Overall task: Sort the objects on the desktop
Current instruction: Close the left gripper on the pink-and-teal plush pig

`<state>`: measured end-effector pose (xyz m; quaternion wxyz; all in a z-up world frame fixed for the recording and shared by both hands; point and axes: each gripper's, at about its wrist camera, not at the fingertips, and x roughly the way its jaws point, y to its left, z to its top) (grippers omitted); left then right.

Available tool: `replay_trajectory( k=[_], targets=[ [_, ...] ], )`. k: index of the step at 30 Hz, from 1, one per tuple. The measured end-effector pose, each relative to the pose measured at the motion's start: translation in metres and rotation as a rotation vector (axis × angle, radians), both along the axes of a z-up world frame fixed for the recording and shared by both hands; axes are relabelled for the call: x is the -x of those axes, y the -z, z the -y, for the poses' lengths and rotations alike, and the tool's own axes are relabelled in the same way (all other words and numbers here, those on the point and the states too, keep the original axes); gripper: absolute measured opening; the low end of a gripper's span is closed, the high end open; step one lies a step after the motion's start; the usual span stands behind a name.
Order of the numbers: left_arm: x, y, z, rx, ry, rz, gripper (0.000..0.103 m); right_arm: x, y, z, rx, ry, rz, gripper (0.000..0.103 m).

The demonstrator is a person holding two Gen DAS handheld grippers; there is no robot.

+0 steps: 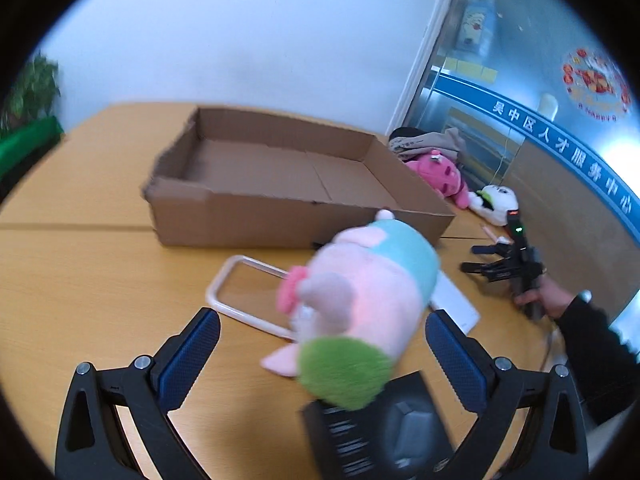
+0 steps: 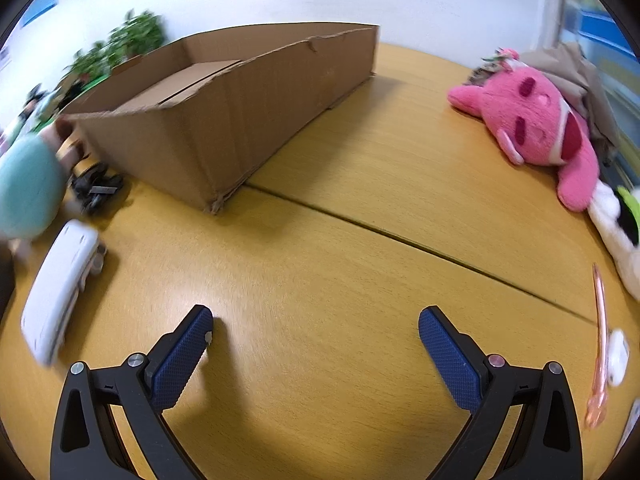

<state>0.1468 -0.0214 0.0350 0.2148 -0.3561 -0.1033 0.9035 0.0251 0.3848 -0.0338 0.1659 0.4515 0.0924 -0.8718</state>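
Pink-and-teal plush toy [image 1: 360,304] sat between the wide-open left gripper [image 1: 322,334] — ungrasped; right gripper [image 2: 316,338] gaped empty over the wooden bench [image 2: 340,248].

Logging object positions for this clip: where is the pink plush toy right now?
In the right wrist view, the pink plush toy lies on the table's far right, apart from the cardboard box, touching a white plush.

A white wall [image 1: 240,40] rises behind the wooden surface [image 1: 80,280]. Green plants [image 2: 136,36] stand at one end, a glass partition [image 1: 520,80] with a blue band at the other.
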Motion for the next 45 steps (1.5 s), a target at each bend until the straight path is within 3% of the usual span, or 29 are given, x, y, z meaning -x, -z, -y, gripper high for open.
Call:
replay_trajectory(
  k=[2,4,8,12,20,22,23,24,25,26,27,29,34,35,36,38,40,45],
  targets=[
    [0.0,0.004,-0.006,-0.024,0.016,0.023,0.102,-0.008,-0.005,0.018,-0.005,0.063,0.087,0.103],
    [-0.003,0.007,-0.013,0.005,0.005,0.027,0.102,-0.034,-0.014,0.039,0.051,0.016,0.104,0.103],
    [-0.007,0.008,-0.017,0.028,-0.006,0.027,0.102,-0.098,-0.055,0.081,0.06,0.025,-0.083,0.103],
    [-0.007,0.006,-0.029,0.066,-0.034,0.016,0.102,-0.122,-0.087,0.105,0.21,0.062,-0.087,0.103],
    [-0.009,0.006,-0.039,0.124,-0.095,-0.007,0.102,-0.141,-0.098,0.167,0.236,0.049,-0.155,0.101],
    [-0.007,0.008,-0.037,0.116,-0.105,0.009,0.102,-0.143,-0.1,0.178,0.2,0.037,-0.183,0.09],
    [-0.005,0.01,-0.037,0.119,-0.119,0.024,0.102,-0.144,-0.1,0.184,0.187,0.029,-0.192,0.08],
    [-0.003,0.011,-0.036,0.124,-0.133,0.04,0.095,-0.145,-0.101,0.188,0.18,0.021,-0.198,0.068],
    [-0.001,0.013,-0.035,0.126,-0.137,0.055,0.072,-0.146,-0.102,0.192,0.175,0.012,-0.204,0.061],
    [0.002,0.016,-0.035,0.121,-0.126,0.074,0.058,-0.146,-0.102,0.196,0.165,0.003,-0.213,0.046],
    [0.003,0.017,-0.036,0.111,-0.107,0.089,0.051,-0.147,-0.103,0.199,0.157,-0.001,-0.222,0.033],
    [0.003,0.016,-0.037,0.126,-0.105,0.089,0.05,-0.147,-0.106,0.201,0.171,-0.011,-0.229,0.03],
    [-0.003,0.012,-0.041,0.132,-0.061,0.066,0.049,-0.139,-0.106,0.2,0.201,-0.025,-0.223,0.032],
    [-0.003,0.012,-0.04,0.122,-0.055,0.065,0.049,-0.138,-0.106,0.199,0.209,-0.029,-0.222,0.043],
    [-0.004,0.011,-0.039,0.11,-0.053,0.065,0.049,-0.136,-0.106,0.198,0.224,-0.035,-0.221,0.07],
    [-0.004,0.011,-0.035,0.077,-0.045,0.065,0.05,-0.132,-0.106,0.195,0.256,-0.055,-0.215,0.103],
    [-0.002,0.012,-0.032,0.049,-0.036,0.073,0.061,-0.131,-0.108,0.194,0.282,-0.072,-0.218,0.103],
    [0.007,0.024,-0.033,0.007,-0.01,0.138,0.07,-0.109,-0.105,0.189,0.335,-0.079,-0.161,0.103]
  ],
)
